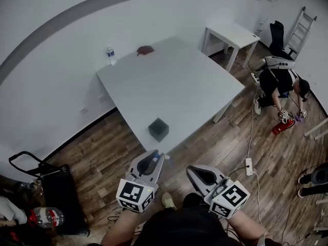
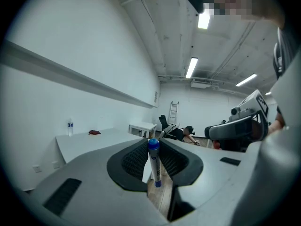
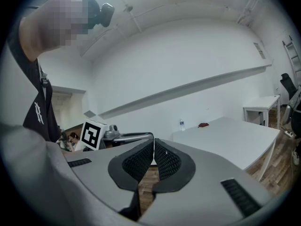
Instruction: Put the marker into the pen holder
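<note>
- Left tool (image 1: 161, 157), nearest of all, is clamped on the marker (image 2: 154, 163). It hangs over the wooden floor, short of the bench.
- White bench (image 1: 179, 81) lies ahead of both tools. If the left one comes in too low, I'd expect the marker's lower end to knock the near edge and get pushed askew in the pads.
- Right tool (image 1: 190, 169) hangs just beside the left, shut with nothing in it. It is steadying nothing, so any shove on the holder would go unchecked.
- Dark pen holder (image 1: 159, 129) sits on the bench close to that near edge and looks light. A marker arriving tilted or off-centre could catch its rim and slide or tip it towards the floor.
- Marker stands upright between the pads, with its blue cap above the tips. The pads seem to hold only a short strip of the barrel, so a quick swing might let it swivel or slip out.
</note>
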{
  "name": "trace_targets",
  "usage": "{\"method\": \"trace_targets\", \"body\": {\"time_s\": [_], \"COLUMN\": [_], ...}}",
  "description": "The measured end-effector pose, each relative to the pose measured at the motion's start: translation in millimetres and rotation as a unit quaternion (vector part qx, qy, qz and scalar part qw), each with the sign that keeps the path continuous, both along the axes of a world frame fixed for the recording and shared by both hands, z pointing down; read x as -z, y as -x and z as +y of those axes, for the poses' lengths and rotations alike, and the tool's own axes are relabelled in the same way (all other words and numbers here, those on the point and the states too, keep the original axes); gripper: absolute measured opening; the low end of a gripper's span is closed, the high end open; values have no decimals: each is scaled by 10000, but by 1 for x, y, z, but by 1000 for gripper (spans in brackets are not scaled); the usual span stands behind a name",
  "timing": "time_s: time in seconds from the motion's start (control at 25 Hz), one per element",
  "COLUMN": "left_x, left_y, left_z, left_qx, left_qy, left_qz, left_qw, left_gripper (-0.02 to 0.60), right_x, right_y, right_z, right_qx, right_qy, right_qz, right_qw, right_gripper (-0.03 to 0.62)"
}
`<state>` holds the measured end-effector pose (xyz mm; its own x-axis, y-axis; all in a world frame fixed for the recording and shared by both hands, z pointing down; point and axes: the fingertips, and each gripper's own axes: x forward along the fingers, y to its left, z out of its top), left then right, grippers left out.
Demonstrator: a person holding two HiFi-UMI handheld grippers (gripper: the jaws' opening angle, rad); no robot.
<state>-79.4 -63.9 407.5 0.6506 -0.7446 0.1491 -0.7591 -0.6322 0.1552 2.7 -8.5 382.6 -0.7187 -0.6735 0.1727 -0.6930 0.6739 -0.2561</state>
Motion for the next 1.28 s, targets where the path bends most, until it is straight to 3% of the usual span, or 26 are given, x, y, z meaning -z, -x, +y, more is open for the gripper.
{"method": "trace_targets", "body": {"time_s": [0.28,0.56,0.92,1.28], "left_x": [-20,-57,-133,-205], "left_y": [7,-1,-29,-41], "left_z": [-48,-102,-143,-160], "left_qx": [254,518,486,99], "left_qy": [-218,-529,-647,-905], "left_qz": [-566,-1311,-2352,-3282], "left_qw": [9978,9886,9686,9402], "left_gripper": [74,74,74,74], "right_x": [-5,-17,-36,-63], "right_y": [10,13,-1,-3], "right_z": [-28,-73,-144,-189], "right_qx": [42,325,669,971], "right_qy": [73,252,580,969], "right_qz": [-31,-79,16,198], "right_qw": [10000,9991,9961,9903], "right_gripper": [17,17,17,17]}}
